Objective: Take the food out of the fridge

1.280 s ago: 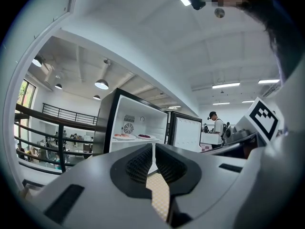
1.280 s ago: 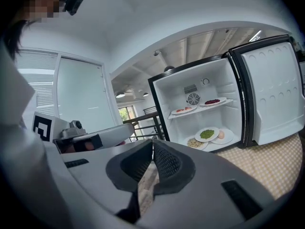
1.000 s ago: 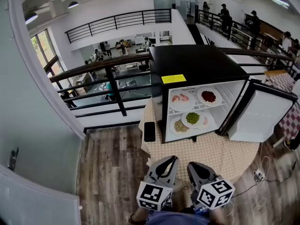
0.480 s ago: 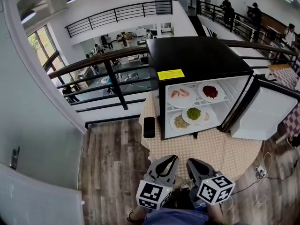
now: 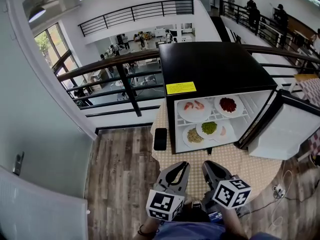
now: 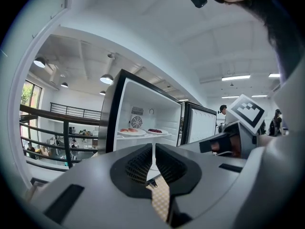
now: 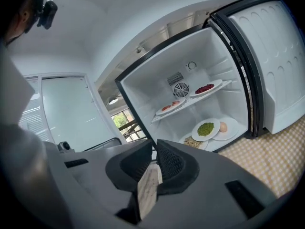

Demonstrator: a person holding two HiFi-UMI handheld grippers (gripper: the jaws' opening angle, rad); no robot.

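Observation:
A black mini fridge (image 5: 212, 69) stands on a table with a checked cloth (image 5: 240, 164), its door (image 5: 285, 129) swung open to the right. On the upper shelf sit a shrimp plate (image 5: 194, 109) and a plate of red food (image 5: 228, 105). Below lie a noodle plate (image 5: 192, 136), a plate of green food (image 5: 209, 128) and an egg plate (image 5: 223, 131). My left gripper (image 5: 176, 171) and right gripper (image 5: 212, 169) hover side by side at the table's near edge, short of the fridge. Both are shut and hold nothing. The right gripper view shows the green food plate (image 7: 206, 128) ahead.
A black phone (image 5: 160, 138) lies on the cloth left of the fridge. A dark railing (image 5: 115, 71) runs behind the fridge above a lower floor. A cable and plug (image 5: 277, 188) lie on the wooden floor at the right.
Both grippers have come a little closer to the fridge, and the right one has rolled slightly. Their jaws stay shut and the plates have not moved.

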